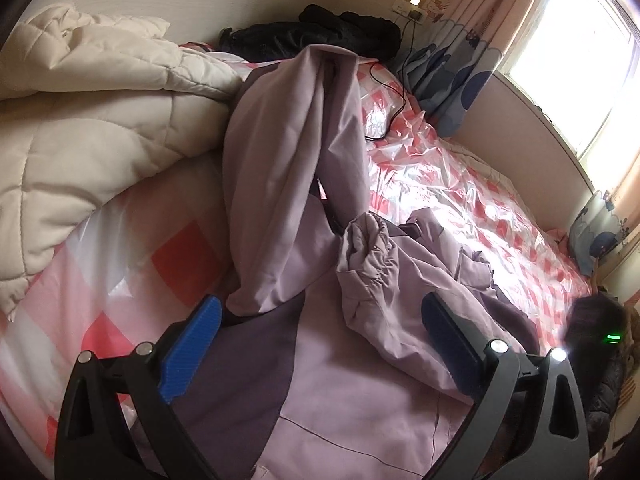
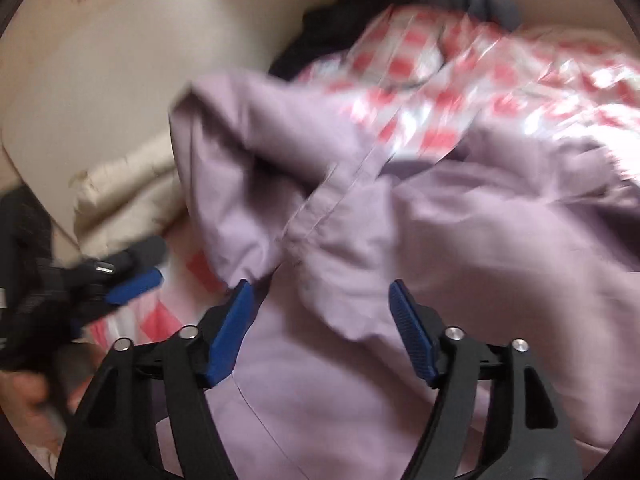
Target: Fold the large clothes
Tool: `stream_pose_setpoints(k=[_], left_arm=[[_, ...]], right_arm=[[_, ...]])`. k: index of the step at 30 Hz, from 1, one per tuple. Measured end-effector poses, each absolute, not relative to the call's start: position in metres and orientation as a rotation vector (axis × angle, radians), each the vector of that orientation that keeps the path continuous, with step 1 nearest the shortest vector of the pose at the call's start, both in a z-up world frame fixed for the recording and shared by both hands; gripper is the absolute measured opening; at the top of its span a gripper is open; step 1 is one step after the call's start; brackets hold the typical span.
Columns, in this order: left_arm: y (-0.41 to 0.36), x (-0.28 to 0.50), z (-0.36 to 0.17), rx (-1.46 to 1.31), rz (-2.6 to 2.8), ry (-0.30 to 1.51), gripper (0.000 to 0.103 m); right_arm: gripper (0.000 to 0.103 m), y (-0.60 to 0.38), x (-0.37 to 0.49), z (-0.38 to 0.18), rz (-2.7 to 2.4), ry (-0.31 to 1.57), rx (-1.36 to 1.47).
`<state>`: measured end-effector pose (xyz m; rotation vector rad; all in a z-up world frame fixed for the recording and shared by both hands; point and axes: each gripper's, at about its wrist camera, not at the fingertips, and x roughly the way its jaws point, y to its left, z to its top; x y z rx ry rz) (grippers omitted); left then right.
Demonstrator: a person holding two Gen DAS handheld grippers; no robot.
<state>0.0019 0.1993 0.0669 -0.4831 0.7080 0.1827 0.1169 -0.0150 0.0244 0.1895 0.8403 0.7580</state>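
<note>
Because the lilac jacket (image 1: pixel 352 392) lies crumpled on the pink checked bed cover (image 1: pixel 460 208), with one sleeve (image 1: pixel 280 160) standing up towards 12 o'clock, it probably must be spread flat before folding. Both tools stand wide and hold nothing: the left gripper (image 1: pixel 320 352) hovers over the body, and the right gripper (image 2: pixel 320 328) over a seam, likely to choose new edges. A cream quilt (image 1: pixel 80 120) is piled at 10 o'clock.
</note>
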Motion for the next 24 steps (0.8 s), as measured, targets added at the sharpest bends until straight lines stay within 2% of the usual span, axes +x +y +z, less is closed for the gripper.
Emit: stream_pose_setpoints(k=[2, 5, 9, 12, 15, 18, 22, 24], left_arm=[[0.193, 0.002, 0.068, -0.470, 0.169, 0.697, 0.096], [0.176, 0.004, 0.071, -0.441, 0.106, 0.673, 0.096], [0.127, 0.017, 0.069, -0.322, -0.015, 0.661, 0.096], [0.095, 0.036, 0.054, -0.200, -0.018, 0.686, 0.096], [0.081, 0.066, 0.012, -0.126, 0.057, 0.823, 0.096], [0.092, 0.085, -0.037, -0.182, 0.097, 0.989, 0.097], [0.086, 0.062, -0.006, -0.130, 0.060, 0.903, 0.097], [0.073, 0.053, 0.028, 0.048, 0.056, 0.812, 0.097]], right_arm=[[0.080, -0.060, 0.113, 0.038, 0.654, 0.780, 0.241], [0.081, -0.131, 0.117, 0.038, 0.487, 0.750, 0.348], [0.081, -0.215, 0.127, -0.002, 0.271, 0.811, 0.482], [0.082, -0.239, 0.128, -0.041, 0.249, 0.905, 0.505], [0.088, -0.229, 0.122, -0.046, 0.269, 0.882, 0.414], [0.089, -0.226, 0.117, -0.045, 0.284, 0.862, 0.407], [0.089, -0.226, 0.121, -0.045, 0.326, 0.885, 0.431], [0.090, -0.233, 0.122, -0.043, 0.336, 0.900, 0.492]])
